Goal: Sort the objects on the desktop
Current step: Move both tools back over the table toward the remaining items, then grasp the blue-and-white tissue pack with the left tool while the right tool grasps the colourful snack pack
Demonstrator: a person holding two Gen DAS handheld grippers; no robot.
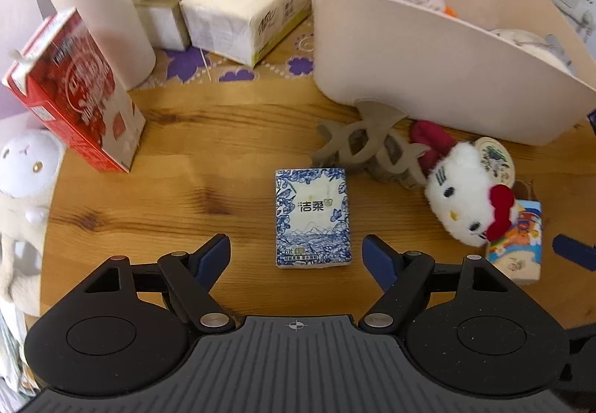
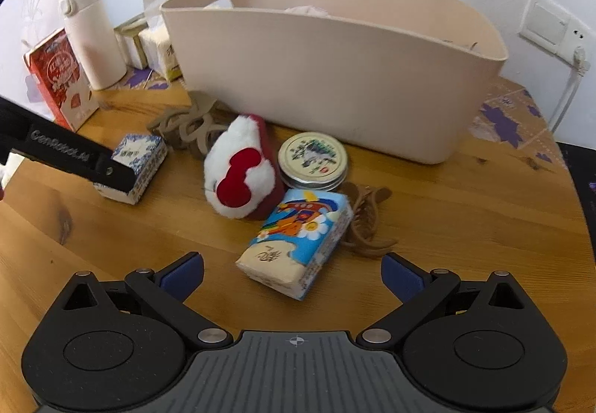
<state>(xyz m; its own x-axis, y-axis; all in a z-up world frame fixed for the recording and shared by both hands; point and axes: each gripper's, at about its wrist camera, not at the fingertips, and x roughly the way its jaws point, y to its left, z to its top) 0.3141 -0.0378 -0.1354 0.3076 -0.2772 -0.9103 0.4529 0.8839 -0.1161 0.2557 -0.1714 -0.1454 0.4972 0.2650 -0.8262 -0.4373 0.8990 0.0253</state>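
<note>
Both claws spread: left claw flanking blue-white tissue pack, right claw flanking cartoon tissue pack.

The right gripper, its black jaws with blue pads spread wide and touching nothing, hangs over the wooden tabletop just short of a colourful cartoon-printed tissue packet. Behind that packet lie a white plush toy with a red bow, a round printed metal tin and a brown plastic hair claw, all before a large beige plastic tub. At the left a black gripper arm crosses a blue-and-white floral tissue packet.
</note>
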